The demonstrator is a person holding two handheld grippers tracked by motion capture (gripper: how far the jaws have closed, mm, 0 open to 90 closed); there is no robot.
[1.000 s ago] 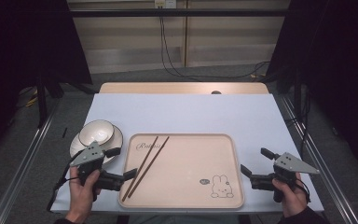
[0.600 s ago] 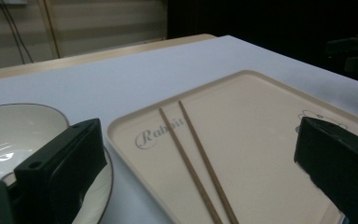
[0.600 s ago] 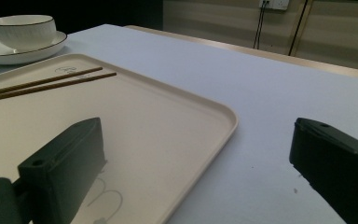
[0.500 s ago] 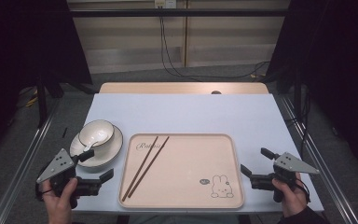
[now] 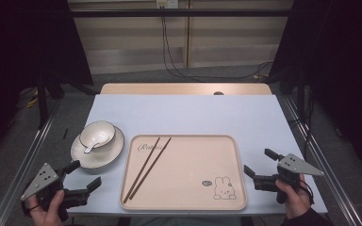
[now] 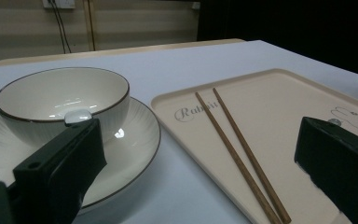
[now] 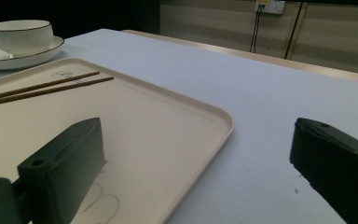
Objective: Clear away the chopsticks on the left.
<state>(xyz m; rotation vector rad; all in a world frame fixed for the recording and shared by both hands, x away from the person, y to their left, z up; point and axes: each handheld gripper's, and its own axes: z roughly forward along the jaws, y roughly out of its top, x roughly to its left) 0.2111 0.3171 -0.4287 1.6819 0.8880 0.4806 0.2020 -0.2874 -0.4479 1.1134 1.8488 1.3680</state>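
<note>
Beige tray (image 5: 188, 188) held 2 chopsticks (image 5: 147, 168) while we kept left gripper (image 5: 84, 175) and right gripper (image 5: 259, 163) wide, empty.

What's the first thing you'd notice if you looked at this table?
Probably the big cream plastic tray in the middle of the pale blue table, with a little bunny drawing in its near right corner and two long brown wooden chopsticks lying on its left side. To its left a white ribbed bowl holding a white spoon sits on a matching white plate.
</note>
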